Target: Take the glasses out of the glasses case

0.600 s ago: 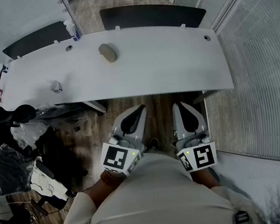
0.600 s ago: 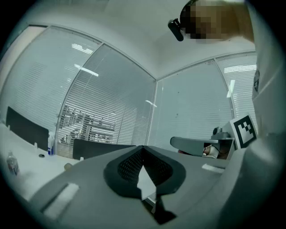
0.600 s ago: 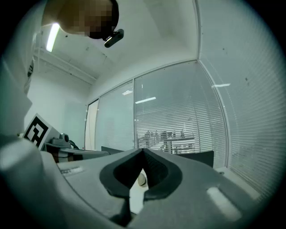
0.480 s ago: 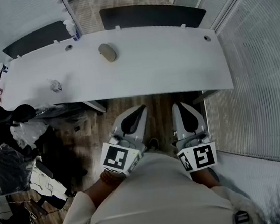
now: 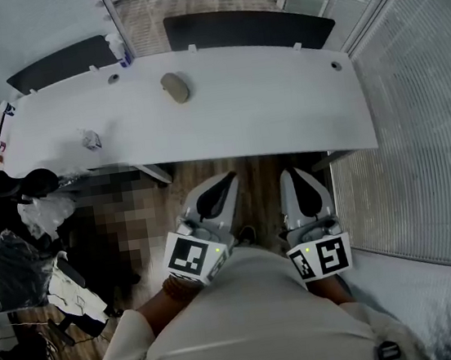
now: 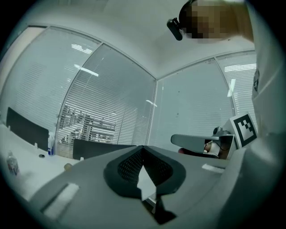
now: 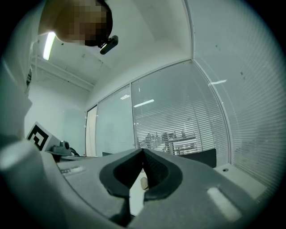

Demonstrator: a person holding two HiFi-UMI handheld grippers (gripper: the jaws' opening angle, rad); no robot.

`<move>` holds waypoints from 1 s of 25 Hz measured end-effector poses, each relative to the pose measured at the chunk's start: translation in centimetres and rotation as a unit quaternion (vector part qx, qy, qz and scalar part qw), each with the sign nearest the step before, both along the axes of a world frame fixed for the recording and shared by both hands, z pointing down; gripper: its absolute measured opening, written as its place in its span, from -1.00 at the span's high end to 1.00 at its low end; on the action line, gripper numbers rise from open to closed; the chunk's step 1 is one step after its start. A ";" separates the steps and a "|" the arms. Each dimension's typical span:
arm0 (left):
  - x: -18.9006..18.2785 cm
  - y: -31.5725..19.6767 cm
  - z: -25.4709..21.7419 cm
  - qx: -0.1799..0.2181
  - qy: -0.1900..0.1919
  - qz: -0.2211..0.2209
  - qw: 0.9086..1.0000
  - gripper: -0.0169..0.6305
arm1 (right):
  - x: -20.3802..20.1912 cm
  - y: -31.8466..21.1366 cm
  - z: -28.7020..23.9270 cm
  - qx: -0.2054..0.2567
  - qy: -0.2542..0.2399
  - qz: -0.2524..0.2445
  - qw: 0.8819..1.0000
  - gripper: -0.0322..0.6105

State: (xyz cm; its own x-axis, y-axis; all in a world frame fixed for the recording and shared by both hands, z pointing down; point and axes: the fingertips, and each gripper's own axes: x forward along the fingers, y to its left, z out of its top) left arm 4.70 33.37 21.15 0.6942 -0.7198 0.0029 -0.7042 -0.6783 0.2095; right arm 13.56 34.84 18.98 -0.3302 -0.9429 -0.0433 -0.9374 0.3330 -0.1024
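One glasses case lies toward the far side of the white table, well apart from both tools. One small crumpled scrap sits off to its left, one bottle at the far edge, two dark panels behind. The left gripper and right gripper hang short of the near edge, each with jaws pressed together on nothing

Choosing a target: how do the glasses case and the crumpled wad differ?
The glasses case is tan, smooth, oval; the crumpled wad is whitish, wrinkled. The case is larger than the wad. The case lies mid-desk, the wad toward the left end. Both rest on the desk.
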 end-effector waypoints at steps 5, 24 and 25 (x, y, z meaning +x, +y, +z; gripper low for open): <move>0.5 -0.1 0.1 -0.005 0.001 -0.002 1.000 0.94 | 0.5 -0.1 0.0 0.001 0.012 0.007 1.000 0.90; 6.1 0.3 1.7 -0.022 -0.007 -0.017 1.000 0.94 | 5.9 0.4 0.9 -0.003 -0.004 -0.013 1.000 0.90; 6.6 0.3 1.7 -0.022 -0.007 -0.018 1.000 0.94 | 6.4 0.4 1.0 -0.005 -0.004 -0.013 1.000 0.90</move>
